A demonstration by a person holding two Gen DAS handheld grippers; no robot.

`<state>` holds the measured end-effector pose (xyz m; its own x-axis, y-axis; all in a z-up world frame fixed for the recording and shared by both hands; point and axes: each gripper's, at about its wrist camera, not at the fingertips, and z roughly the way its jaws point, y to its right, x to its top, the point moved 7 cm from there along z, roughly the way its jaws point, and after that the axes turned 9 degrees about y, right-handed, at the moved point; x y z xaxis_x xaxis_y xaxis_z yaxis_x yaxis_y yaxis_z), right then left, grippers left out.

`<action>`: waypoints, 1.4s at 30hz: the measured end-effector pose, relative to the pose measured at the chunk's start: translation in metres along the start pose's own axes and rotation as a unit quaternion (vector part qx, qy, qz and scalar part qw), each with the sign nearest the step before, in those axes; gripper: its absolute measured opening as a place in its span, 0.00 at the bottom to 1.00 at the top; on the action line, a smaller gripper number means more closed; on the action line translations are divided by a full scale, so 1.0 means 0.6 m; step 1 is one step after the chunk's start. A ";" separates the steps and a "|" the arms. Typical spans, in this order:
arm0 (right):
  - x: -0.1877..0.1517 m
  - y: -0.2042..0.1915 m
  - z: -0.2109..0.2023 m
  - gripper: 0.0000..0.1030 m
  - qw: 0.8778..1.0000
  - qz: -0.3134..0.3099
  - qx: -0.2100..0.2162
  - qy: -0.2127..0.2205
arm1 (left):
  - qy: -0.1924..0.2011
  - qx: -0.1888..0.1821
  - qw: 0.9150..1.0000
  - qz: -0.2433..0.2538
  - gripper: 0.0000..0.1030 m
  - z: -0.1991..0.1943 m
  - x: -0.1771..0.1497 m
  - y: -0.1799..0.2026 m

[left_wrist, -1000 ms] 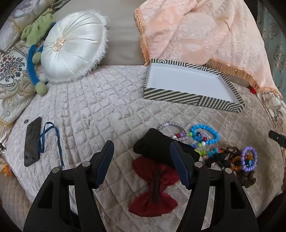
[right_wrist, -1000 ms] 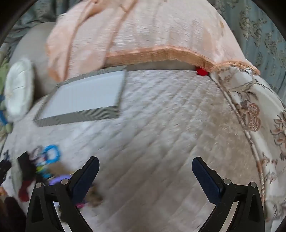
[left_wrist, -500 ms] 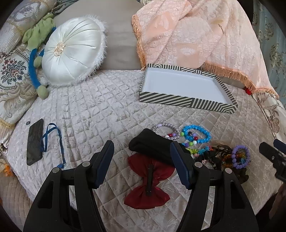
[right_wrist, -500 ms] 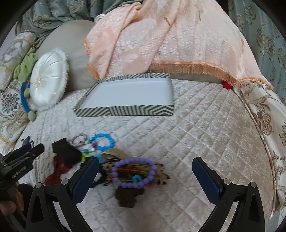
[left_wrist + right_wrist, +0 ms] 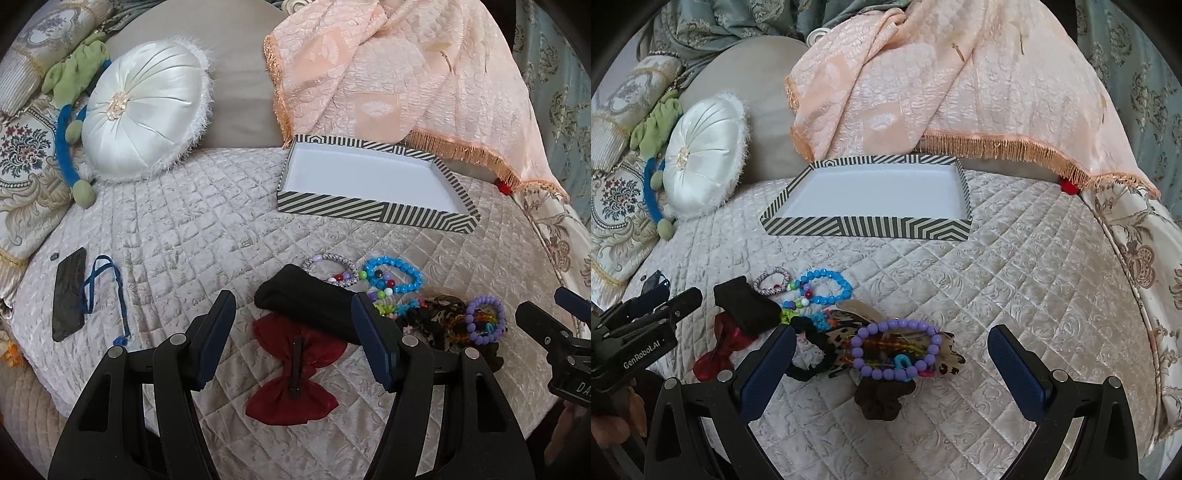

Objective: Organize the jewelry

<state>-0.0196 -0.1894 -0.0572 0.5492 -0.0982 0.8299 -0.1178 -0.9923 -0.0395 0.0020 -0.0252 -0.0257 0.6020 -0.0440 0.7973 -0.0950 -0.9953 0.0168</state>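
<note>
**Hovering over the jewelry pile, both grippers spread**

Hanging above the quilted bedspread (image 5: 1015, 280), the left gripper (image 5: 293, 325) had its jaws wide apart and held nothing; a red bow (image 5: 295, 373) lay under it. The right gripper (image 5: 892, 363) was also spread and without load, just over a purple bead bracelet (image 5: 897, 350) on the pile. Behind these lay a black pouch (image 5: 306, 302) and a blue bead bracelet (image 5: 823, 286). Farther, near the far edge, stood the striped tray (image 5: 868, 226), with nothing in it.
</note>
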 end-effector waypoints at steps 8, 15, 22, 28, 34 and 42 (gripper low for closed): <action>-0.001 -0.003 -0.004 1.00 1.000 -0.006 0.000 0.002 | -0.003 0.000 1.000 -0.007 0.63 -0.003 -0.006 -0.003; -0.002 -0.004 -0.004 1.00 1.000 -0.007 0.003 0.001 | -0.003 0.000 1.000 -0.010 0.63 -0.003 -0.007 -0.005; -0.004 -0.005 -0.005 1.00 1.000 -0.008 0.002 0.002 | -0.009 0.001 1.000 -0.017 0.63 -0.002 -0.013 -0.015; -0.003 0.003 -0.008 1.00 1.000 -0.007 0.001 0.002 | -0.014 0.004 0.999 -0.040 0.63 -0.002 -0.007 -0.044; -0.004 0.020 -0.007 1.00 1.000 0.003 0.007 0.000 | -0.025 -0.001 0.995 -0.092 0.63 0.000 -0.001 -0.086; -0.008 0.036 -0.003 1.00 1.000 0.007 0.010 -0.005 | -0.047 -0.017 0.992 -0.117 0.63 0.013 -0.009 -0.092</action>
<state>-0.0262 -0.2099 -0.0609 0.5560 -0.1126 0.8235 -0.1081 -0.9922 -0.0627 0.0101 0.0296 -0.0357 0.6816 0.1787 0.7096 0.0310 -0.9759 0.2161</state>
